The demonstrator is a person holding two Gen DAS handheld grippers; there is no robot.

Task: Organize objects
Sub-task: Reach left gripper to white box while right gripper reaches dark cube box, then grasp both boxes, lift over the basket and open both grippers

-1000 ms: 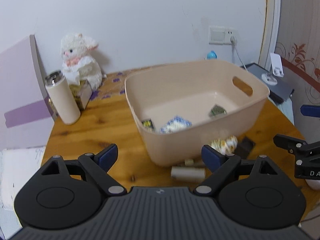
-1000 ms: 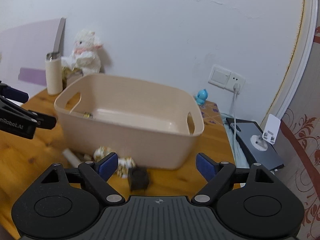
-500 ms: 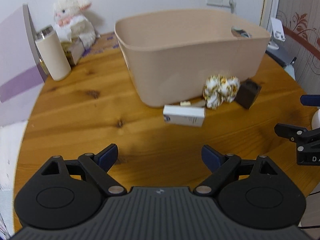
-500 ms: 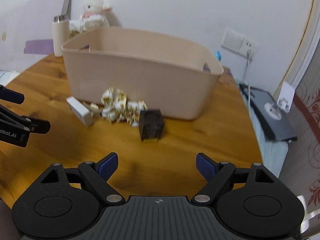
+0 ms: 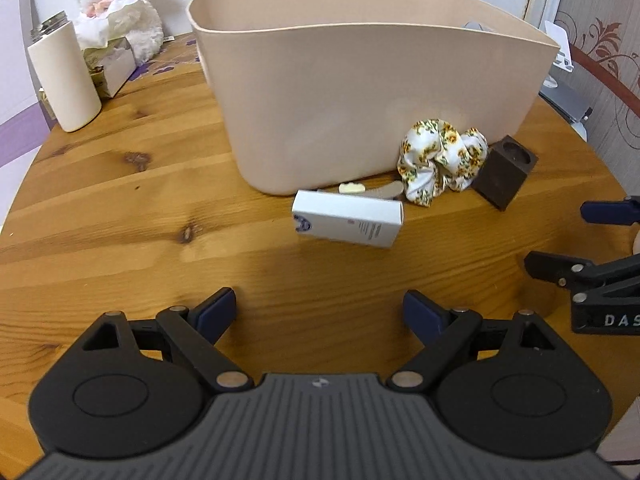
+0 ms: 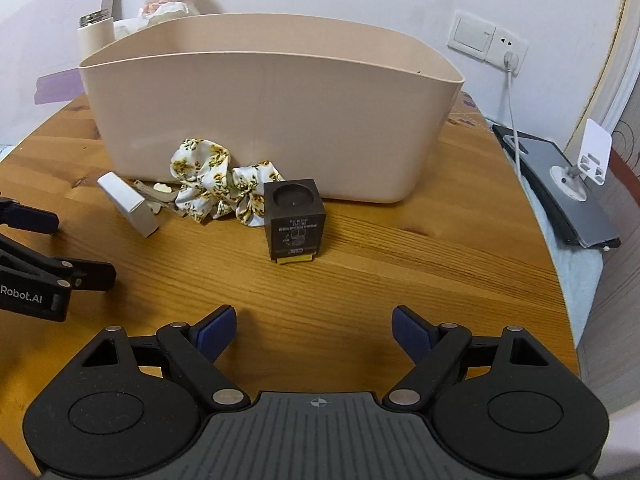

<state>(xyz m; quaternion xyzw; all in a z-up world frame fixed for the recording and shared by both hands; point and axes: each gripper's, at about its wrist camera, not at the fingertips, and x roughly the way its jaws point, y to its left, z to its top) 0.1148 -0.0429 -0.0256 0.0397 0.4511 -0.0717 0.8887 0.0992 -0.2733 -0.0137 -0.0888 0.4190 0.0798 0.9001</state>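
Four loose things, the white box (image 5: 347,219), floral scrunchie (image 5: 440,159), dark cube (image 6: 295,217) and small clips (image 5: 370,189), lie on the bench beside the beige bin (image 5: 360,80), not yet put away, while the left gripper (image 5: 319,308) and right gripper (image 6: 314,326) hover with jaws wide and empty.

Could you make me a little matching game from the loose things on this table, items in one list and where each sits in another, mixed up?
Items:
1. white carton
2. floral scrunchie
3. dark brown block
4. cream flask

Places:
A. standing beside the plush lamb at the far left
B. lying flat, straight ahead of the left gripper
C. bunched against the wall of the beige tub
D. upright, straight ahead of the right gripper, round hollow in its top

Pairs: 1-B, 2-C, 3-D, 4-A
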